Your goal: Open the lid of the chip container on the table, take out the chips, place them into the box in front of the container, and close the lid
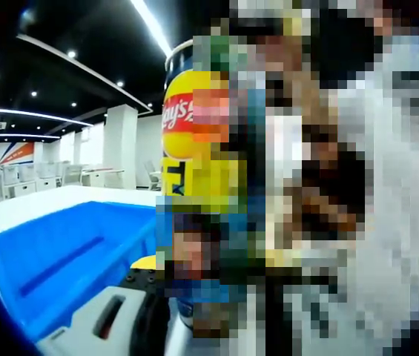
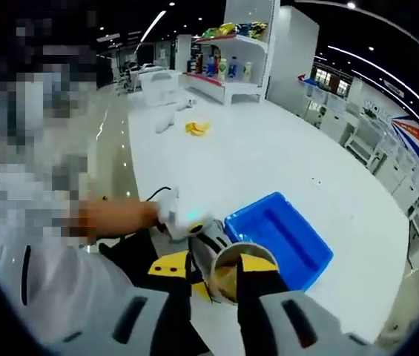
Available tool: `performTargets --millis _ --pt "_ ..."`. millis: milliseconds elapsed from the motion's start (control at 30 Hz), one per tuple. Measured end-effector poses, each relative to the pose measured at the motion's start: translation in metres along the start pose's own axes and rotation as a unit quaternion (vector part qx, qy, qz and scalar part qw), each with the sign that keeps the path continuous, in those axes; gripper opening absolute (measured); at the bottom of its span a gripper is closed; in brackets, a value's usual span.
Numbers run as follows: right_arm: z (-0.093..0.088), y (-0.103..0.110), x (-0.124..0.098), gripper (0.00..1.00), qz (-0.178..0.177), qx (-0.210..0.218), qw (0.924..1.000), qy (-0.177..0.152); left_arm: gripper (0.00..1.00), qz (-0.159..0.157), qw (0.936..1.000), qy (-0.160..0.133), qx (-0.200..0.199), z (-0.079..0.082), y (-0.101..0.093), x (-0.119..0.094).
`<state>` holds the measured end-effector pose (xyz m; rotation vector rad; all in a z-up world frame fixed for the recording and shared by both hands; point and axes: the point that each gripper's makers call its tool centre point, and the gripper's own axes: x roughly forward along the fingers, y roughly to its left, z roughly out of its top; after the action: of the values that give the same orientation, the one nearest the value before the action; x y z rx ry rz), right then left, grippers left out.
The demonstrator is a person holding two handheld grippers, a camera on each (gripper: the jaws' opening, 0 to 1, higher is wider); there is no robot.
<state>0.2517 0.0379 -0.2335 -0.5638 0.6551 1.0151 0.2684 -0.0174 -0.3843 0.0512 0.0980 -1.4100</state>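
A yellow chip can [image 1: 183,126] stands upright right in front of the left gripper view, rising from between the jaws of my left gripper [image 1: 183,293], which is shut on it. One pale finger [image 1: 101,322] shows; mosaic covers the other. In the right gripper view the can [image 2: 233,276] has no lid on, and tan chips show in its mouth. My right gripper [image 2: 215,265] is open above it, with a yellow-tipped finger on each side of the rim. The blue box [image 2: 279,241] lies just beyond the can, with nothing in it. The same box [image 1: 68,259] lies left of the can.
A person's hand [image 2: 113,219] holds the left gripper's white handle [image 2: 183,219]. The white table [image 2: 268,163] stretches away, with a small yellow object [image 2: 196,127] far off. White shelves with bottles [image 2: 228,67] stand behind, and the table's edge runs along the right.
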Motion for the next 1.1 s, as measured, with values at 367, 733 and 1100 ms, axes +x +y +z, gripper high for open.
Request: performTargets --millis 367,733,1100 --pt "-0.011 0.004 0.022 0.08 -0.013 -0.039 0.9972 0.062 0.47 -0.001 1.0000 0.000 0.001 0.000 -0.001 0.000" --pt "-0.017 -0.002 0.026 0.01 -0.025 0.001 0.9955 0.091 0.47 0.007 0.9999 0.007 0.006 -0.001 0.001 0.001" --pt "-0.019 -0.003 0.022 0.00 -0.028 0.025 0.9961 0.080 0.46 0.021 0.9996 0.010 0.016 0.000 0.004 -0.001"
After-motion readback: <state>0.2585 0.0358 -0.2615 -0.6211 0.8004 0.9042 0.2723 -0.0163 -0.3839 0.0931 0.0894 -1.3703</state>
